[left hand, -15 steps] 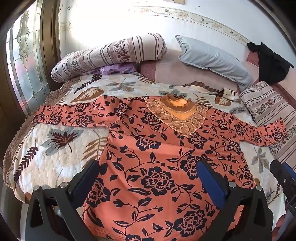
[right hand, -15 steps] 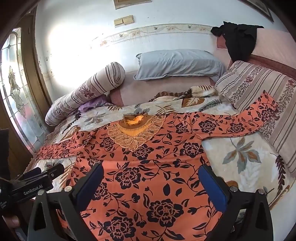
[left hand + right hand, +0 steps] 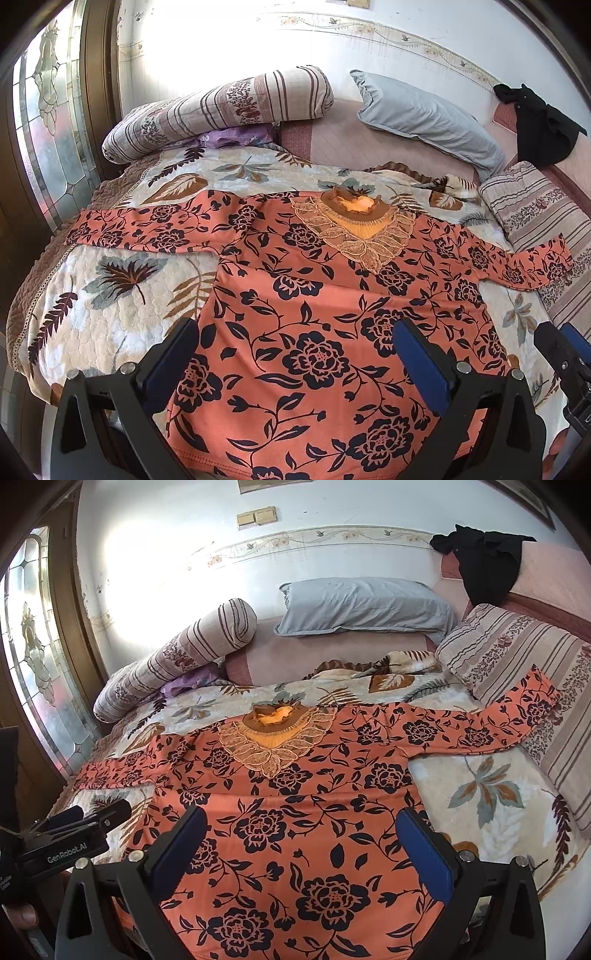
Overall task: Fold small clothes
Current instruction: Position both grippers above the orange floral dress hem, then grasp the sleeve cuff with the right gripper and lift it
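An orange top with dark flowers (image 3: 314,314) (image 3: 295,812) lies flat, front up, on the bed, both sleeves spread out and its lace collar (image 3: 354,229) at the far side. My left gripper (image 3: 295,354) is open and empty above the lower left part of the top. My right gripper (image 3: 299,838) is open and empty above the lower right part. The right gripper also shows at the right edge of the left wrist view (image 3: 565,354). The left gripper also shows at the left edge of the right wrist view (image 3: 74,830).
The bed has a leaf-print quilt (image 3: 122,295). A striped bolster (image 3: 221,107) and a grey pillow (image 3: 424,114) lie at the back. A striped cushion (image 3: 524,672) lies under the right sleeve end. A black garment (image 3: 484,561) hangs on the headboard. A glass door (image 3: 48,129) stands left.
Both grippers have shifted very slightly; the top lies as before.
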`<state>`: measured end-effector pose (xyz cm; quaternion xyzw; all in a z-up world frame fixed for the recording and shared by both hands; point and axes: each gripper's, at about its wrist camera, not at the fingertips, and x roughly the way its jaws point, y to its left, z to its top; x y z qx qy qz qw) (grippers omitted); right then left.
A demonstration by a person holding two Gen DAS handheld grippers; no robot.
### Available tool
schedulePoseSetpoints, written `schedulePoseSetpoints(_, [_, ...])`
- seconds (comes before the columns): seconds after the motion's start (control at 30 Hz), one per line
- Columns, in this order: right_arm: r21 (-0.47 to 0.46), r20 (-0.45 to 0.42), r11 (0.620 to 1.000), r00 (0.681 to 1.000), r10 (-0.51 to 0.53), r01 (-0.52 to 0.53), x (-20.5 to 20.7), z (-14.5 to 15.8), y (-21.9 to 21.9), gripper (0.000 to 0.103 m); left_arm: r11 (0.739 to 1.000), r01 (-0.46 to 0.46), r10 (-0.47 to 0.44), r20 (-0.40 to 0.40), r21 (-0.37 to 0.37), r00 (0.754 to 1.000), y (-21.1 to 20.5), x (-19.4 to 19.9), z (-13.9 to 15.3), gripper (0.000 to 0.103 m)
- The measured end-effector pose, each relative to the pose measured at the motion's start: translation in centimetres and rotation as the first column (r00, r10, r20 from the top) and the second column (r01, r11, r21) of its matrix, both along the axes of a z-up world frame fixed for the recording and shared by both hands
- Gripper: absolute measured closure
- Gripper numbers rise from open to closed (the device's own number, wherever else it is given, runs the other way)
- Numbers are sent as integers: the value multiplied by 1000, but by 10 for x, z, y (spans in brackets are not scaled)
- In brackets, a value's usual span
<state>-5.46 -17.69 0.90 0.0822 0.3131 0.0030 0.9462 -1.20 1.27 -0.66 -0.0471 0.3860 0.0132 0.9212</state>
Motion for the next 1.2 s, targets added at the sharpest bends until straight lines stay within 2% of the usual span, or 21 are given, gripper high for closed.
schedulePoseSetpoints(0.23, [-16,-35,1000,999,12,-12,3,0,2,0,1000,1,-1,3,4,1000,0,0,2,0])
schedulePoseSetpoints(0.57, [-33,2,999,1000,17,-16,3,-1,4,0,1000,1,-1,2,4,1000,0,1,2,0])
schedulePoseSetpoints(1.2, [-33,-12,999,1000,17,-17,6,-4,4,0,1000,4,-4,0,7,1000,-1,3,-2,0])
